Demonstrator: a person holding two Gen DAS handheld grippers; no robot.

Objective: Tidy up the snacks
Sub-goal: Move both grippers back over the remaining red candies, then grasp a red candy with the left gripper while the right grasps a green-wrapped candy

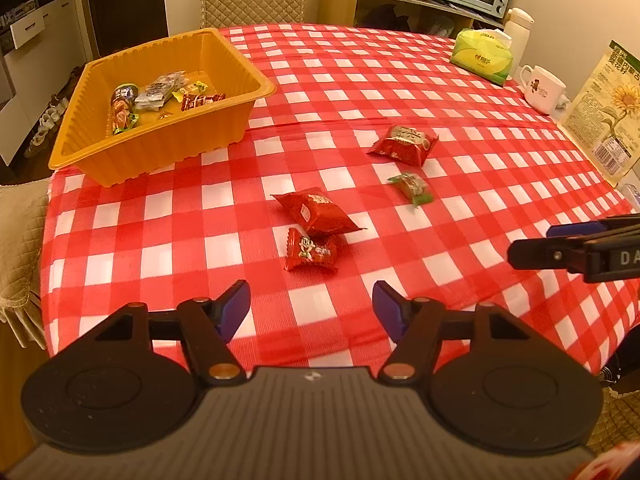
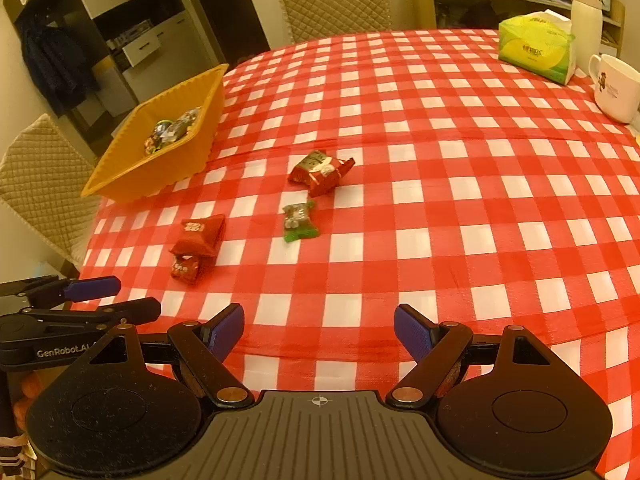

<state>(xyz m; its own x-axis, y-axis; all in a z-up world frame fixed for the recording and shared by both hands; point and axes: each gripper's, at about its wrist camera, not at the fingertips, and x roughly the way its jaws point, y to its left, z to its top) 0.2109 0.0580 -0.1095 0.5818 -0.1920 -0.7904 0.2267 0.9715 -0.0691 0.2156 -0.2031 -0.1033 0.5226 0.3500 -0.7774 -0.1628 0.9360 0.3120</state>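
An orange plastic tray (image 1: pixel 236 120) sits near the table's far-left edge, holding a jumble of wrapped snacks (image 1: pixel 154 98). Four more lie loose on the checked cloth: a red packet (image 1: pixel 316 210) overlapping a smaller red candy (image 1: pixel 310 251) just in front of it, a small green-wrapped sweet (image 1: pixel 411 186) off to the right, and beyond that a larger red-and-silver packet (image 1: pixel 403 144).

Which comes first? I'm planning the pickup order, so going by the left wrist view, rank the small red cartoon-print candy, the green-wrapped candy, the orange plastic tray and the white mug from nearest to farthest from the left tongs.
1. Small red cartoon-print candy, just ahead.
2. Green-wrapped candy, ahead-right.
3. Orange plastic tray, ahead-left.
4. White mug, far right.
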